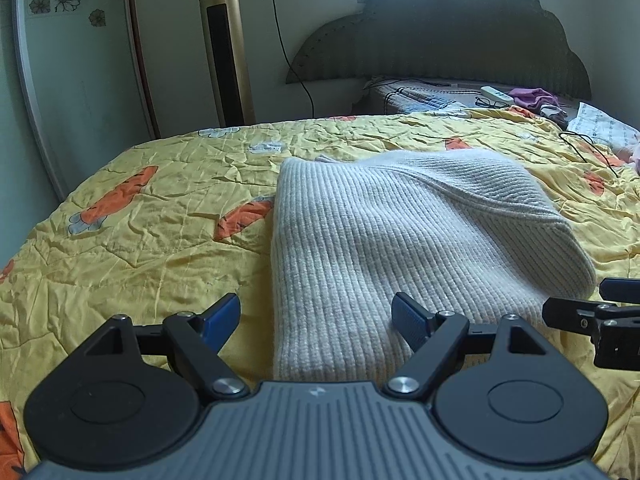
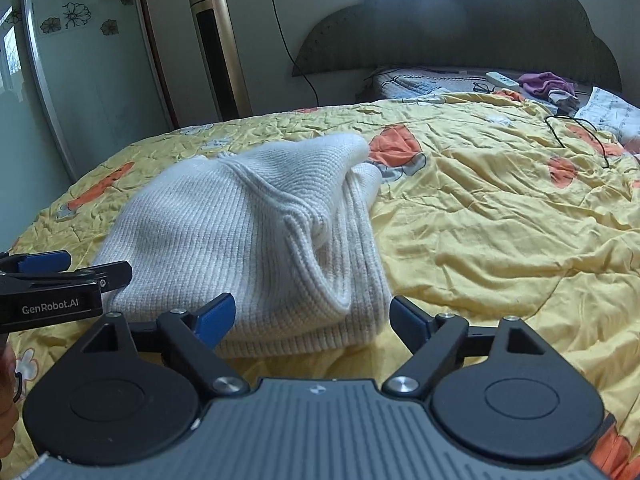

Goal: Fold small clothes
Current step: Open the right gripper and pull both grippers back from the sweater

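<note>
White ribbed sweater [image 1: 384, 240] folded on yellow quilted bed [image 1: 140, 240], left claw [image 1: 316, 316] and right claw [image 2: 312, 316] both released at its near edge, open quilt either side, black cable [image 2: 580, 136] far right.

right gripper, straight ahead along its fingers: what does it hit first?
Most likely the folded white knit sweater: its near hem lies between the open fingers of the right gripper, just ahead of them. Depth is unclear, so it could graze the yellow quilt underneath first.
</note>
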`<control>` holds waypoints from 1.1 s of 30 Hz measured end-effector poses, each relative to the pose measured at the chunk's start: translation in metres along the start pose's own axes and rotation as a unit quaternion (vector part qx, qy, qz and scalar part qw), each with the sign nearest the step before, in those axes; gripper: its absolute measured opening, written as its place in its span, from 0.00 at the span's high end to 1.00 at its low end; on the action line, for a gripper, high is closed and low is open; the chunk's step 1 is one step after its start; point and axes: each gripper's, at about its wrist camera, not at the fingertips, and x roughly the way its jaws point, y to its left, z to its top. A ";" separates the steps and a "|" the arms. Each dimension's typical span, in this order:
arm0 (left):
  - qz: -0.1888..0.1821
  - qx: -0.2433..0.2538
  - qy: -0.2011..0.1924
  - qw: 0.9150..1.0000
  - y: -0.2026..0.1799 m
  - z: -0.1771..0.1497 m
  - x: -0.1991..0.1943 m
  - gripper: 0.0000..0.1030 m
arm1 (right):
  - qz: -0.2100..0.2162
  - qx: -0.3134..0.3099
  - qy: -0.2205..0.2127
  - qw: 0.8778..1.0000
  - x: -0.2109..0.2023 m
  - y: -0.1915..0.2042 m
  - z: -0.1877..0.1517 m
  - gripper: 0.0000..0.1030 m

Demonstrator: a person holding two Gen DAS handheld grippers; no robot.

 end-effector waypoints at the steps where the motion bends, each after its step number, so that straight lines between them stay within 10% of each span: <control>1: 0.001 -0.003 0.000 1.000 0.000 -0.001 -0.001 0.20 | 0.002 0.001 0.001 1.000 -0.001 0.001 -0.001 0.14; 33: 0.020 -0.045 0.023 0.999 0.004 -0.053 -0.025 0.19 | 0.022 -0.021 0.033 0.999 -0.021 0.019 -0.037 0.06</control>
